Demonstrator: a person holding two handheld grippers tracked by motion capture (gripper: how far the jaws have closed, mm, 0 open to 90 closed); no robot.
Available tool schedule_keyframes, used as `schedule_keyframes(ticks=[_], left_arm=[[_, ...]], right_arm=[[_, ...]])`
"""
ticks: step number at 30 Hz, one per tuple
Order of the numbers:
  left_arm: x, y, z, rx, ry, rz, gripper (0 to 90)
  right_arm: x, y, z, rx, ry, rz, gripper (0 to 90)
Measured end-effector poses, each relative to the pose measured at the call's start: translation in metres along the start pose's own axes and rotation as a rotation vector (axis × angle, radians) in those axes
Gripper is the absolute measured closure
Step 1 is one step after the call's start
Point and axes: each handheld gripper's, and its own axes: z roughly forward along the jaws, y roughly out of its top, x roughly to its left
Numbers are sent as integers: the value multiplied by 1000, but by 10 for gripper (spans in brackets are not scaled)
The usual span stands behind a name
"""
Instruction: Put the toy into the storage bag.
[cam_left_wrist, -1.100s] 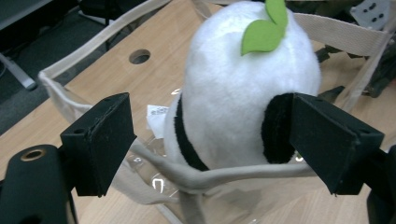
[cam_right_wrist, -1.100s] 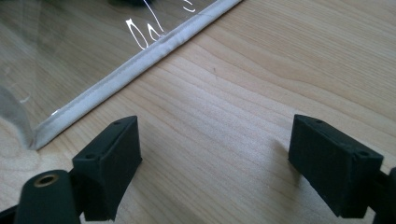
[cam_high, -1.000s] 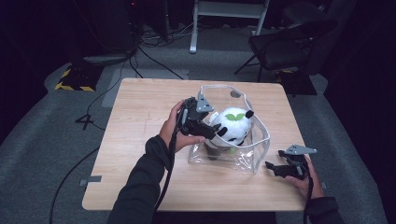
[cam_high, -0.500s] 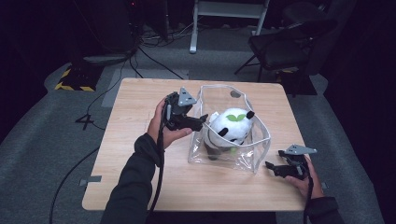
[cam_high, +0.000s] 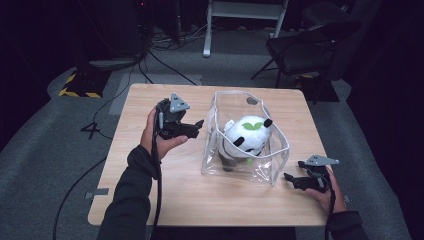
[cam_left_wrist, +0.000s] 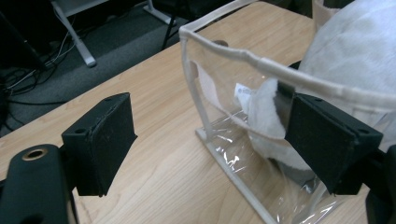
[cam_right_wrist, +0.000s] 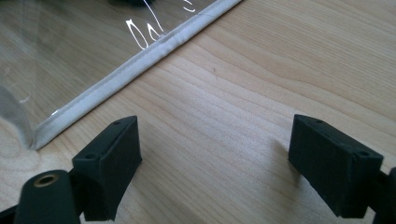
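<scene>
The left black two-jaw gripper (cam_high: 196, 125) is up off the pale wooden table (cam_high: 150, 200), just left of the clear plastic bag with the white edge (cam_high: 280, 150). Its jaws are wide apart and hold nothing. The bag stands in the middle of the table with the white plush toy with a green leaf on its head (cam_high: 250, 135) inside (its lower part is blurry behind the plastic). The right black two-jaw gripper (cam_high: 292, 178) rests low by the bag's near right corner, open and empty.
</scene>
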Motion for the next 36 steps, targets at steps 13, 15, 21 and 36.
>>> schedule_keyframes(ticks=[13, 15, 21, 36], left_arm=[[11, -31, 4, 85, 45, 7, 159], [12, -35, 4, 105, 44, 15, 159], [11, -49, 5, 141, 50, 37, 159], [12, -86, 4, 199, 59, 41, 160]], right_arm=[[0, 0, 0, 0, 0, 0, 168], [0, 0, 0, 0, 0, 0, 168], [0, 0, 0, 0, 0, 0, 168], [0, 0, 0, 0, 0, 0, 167]])
